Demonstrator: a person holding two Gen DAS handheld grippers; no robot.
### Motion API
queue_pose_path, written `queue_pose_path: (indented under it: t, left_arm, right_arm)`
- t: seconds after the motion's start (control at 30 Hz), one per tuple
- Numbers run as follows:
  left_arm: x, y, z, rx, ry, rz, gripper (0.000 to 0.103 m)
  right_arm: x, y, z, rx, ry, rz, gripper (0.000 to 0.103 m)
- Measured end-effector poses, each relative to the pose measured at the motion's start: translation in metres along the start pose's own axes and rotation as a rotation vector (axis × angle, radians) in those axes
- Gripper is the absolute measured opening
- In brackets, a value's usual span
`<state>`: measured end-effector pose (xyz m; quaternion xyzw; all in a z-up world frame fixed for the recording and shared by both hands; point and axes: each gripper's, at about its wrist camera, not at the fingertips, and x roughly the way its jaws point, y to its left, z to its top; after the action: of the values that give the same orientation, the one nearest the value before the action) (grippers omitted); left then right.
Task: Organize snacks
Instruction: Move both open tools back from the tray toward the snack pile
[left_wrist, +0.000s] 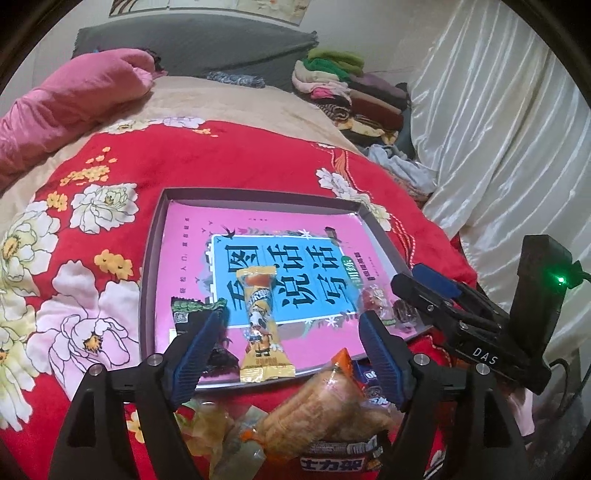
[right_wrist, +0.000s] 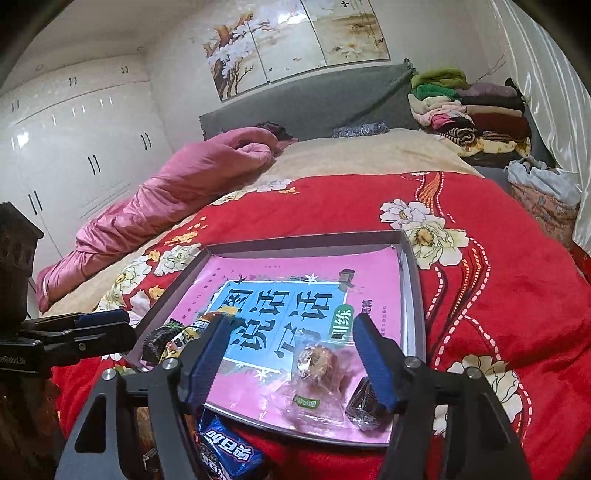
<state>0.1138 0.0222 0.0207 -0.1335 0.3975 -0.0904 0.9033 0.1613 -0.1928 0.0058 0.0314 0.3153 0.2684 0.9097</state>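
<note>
A shallow grey box (left_wrist: 149, 258) lined with a pink and blue book lies on the red floral blanket. In it lie a yellow snack bar (left_wrist: 260, 325), a dark green-topped packet (left_wrist: 197, 310) and clear-wrapped sweets (left_wrist: 380, 304). My left gripper (left_wrist: 293, 325) is open above the box's near edge, empty. My right gripper (right_wrist: 291, 330) is open over the box's near right corner (right_wrist: 413, 295), above a clear-wrapped round sweet (right_wrist: 317, 363) and a dark wrapped one (right_wrist: 364, 404). It shows in the left wrist view (left_wrist: 428, 280).
Loose snacks lie in front of the box: a wafer pack (left_wrist: 325, 402), a Snickers bar (left_wrist: 340, 458), pale sweets (left_wrist: 225, 424) and a blue Oreo pack (right_wrist: 229, 446). A pink quilt (left_wrist: 74, 107), folded clothes (left_wrist: 351, 88) and a white curtain (left_wrist: 498, 129) surround the bed.
</note>
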Motion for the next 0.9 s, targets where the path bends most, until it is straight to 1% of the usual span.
queue_pose_path:
  t: [0.2, 0.37, 0.63, 0.9]
  left_arm:
    - [-0.005, -0.001, -0.004, 0.011, 0.013, -0.008, 0.080]
    - [-0.007, 0.000, -0.010, 0.030, 0.027, 0.010, 0.080]
    - [-0.013, 0.000, -0.020, 0.049, 0.040, 0.005, 0.080]
    - [-0.010, -0.001, -0.028, 0.061, 0.067, 0.013, 0.080]
  right_arm:
    - [-0.003, 0.001, 0.000, -0.008, 0.001, 0.000, 0.070]
    - [-0.008, 0.001, -0.002, -0.012, 0.002, -0.002, 0.070]
    - [-0.012, 0.002, -0.005, -0.021, 0.006, -0.002, 0.070]
    - [-0.021, 0.006, -0.009, -0.026, 0.014, -0.001, 0.072]
